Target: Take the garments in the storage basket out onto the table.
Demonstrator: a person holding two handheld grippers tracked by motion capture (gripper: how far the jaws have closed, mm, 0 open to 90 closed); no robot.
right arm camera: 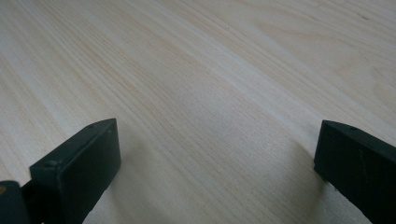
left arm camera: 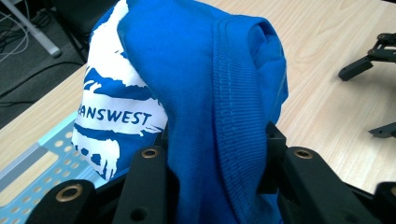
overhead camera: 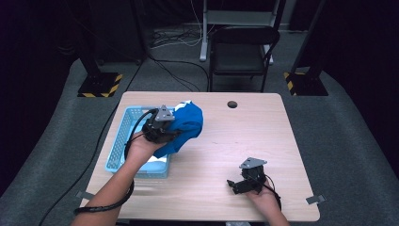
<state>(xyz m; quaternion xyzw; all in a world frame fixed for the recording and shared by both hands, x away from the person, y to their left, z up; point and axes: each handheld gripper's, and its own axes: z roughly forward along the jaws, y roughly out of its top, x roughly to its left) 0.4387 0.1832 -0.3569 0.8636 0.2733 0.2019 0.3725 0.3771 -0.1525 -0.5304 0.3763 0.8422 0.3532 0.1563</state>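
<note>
Cloth comes first in the high view: a blue T-shirt [overhead camera: 186,125] hangs bunched from the left gripper [overhead camera: 164,129], lifted at about ten o'clock from the table's [overhead camera: 244,141] centre, over the right rim of a light-blue basket [overhead camera: 123,136]. Held that high, the fabric seems to be coming clear of the basket so it can be laid out on bare wood. At five o'clock the right gripper [overhead camera: 237,184] rests low near the table's near edge, its jaws spread and empty, probably kept out of the way until a second corner needs taking. A chair [overhead camera: 240,52] stands beyond the far edge at twelve o'clock.

Left gripper view: the jaws are pinched on a thick fold of the T-shirt [left arm camera: 219,107], near a ribbed seam, which bulges above them; a white print shows at nine o'clock, and the basket [left arm camera: 42,172] lies at eight o'clock below. The right gripper [left arm camera: 369,60], parted, sits at two o'clock.

Right gripper view: two black jaws stand wide apart over plain wood grain of the table [right arm camera: 205,93], nothing between them.
</note>
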